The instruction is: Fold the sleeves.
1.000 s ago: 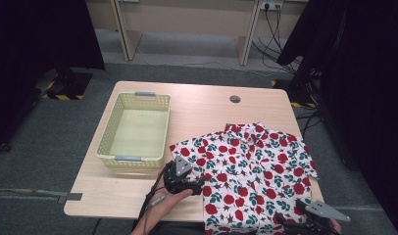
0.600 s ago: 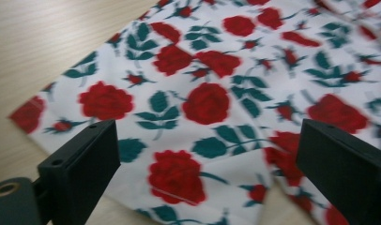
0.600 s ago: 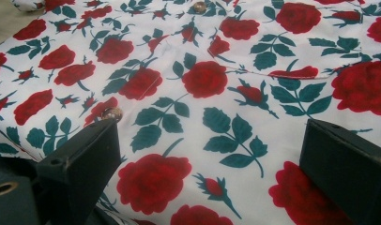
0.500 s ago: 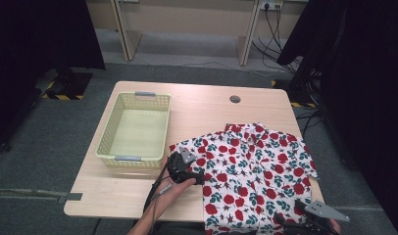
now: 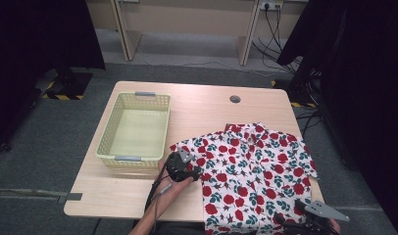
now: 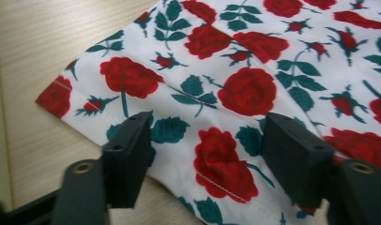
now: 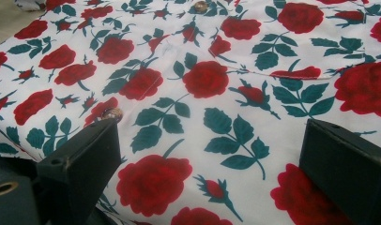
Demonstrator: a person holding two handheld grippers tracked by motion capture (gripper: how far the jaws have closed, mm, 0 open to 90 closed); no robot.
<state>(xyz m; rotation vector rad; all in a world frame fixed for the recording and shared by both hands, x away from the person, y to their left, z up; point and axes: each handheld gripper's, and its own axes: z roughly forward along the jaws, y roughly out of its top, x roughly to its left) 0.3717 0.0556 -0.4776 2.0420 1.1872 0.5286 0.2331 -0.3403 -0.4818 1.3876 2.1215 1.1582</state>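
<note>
A white shirt with red roses and green leaves (image 5: 256,166) lies spread flat on the right half of the wooden table (image 5: 211,107). My left gripper (image 5: 191,170) sits at the shirt's left sleeve edge. In the left gripper view the sleeve (image 6: 235,89) lies between the jaws of my left gripper (image 6: 205,145). Those jaws have just been closing, and a gap still stands between them with the cloth flat in it. My right gripper (image 5: 290,223) is at the shirt's near right corner. In the right gripper view it (image 7: 212,159) stands wide open over the shirt front (image 7: 202,79), near a button (image 7: 112,113).
An empty pale yellow mesh basket (image 5: 133,157) stands on the table's left half, just beyond the left gripper. A round cable hole (image 5: 235,99) sits near the table's far edge. Bare wood runs along the front left. Dark curtains flank the table.
The left gripper has shifted a little to the right, onto the sleeve's edge. The right gripper has stayed where it was.
</note>
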